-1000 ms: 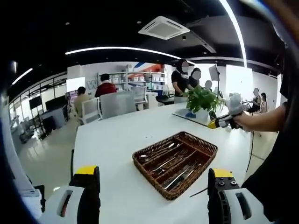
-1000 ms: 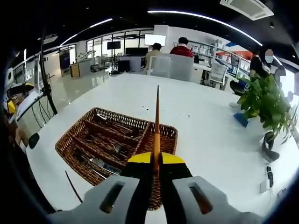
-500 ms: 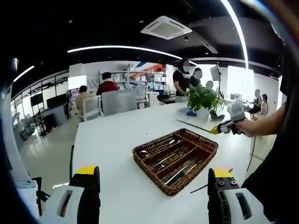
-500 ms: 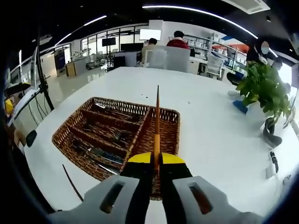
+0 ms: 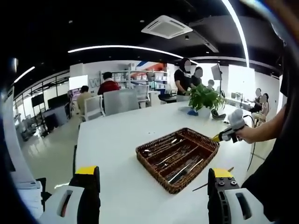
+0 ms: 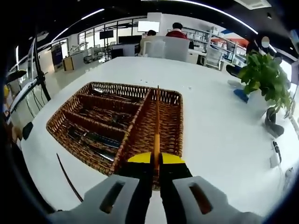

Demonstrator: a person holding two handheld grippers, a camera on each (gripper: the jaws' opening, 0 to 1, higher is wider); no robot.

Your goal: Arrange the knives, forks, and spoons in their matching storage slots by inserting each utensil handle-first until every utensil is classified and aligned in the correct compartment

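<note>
A wide white table (image 6: 219, 121) carries a brown woven wicker tray with divided slots (image 6: 172, 122), three of them holding metal cutlery (image 6: 96, 140) while the slot nearest the right gripper (image 6: 156, 161) looks bare. That gripper's jaws are pinched tight on a long thin orange-brown stick, likely a chopstick (image 6: 156, 126), pointing out over the bare slot. The left gripper (image 5: 152, 186) hangs back from the tray, jaws spread wide and holding nothing. A second dark stick (image 6: 67, 175) lies on the table just beside the tray. Judging by this, the step is delivering the stick; next it wants lowering and aligning along the slot before release. Compared with a second ago, the tray looms closer under the right gripper.
</note>
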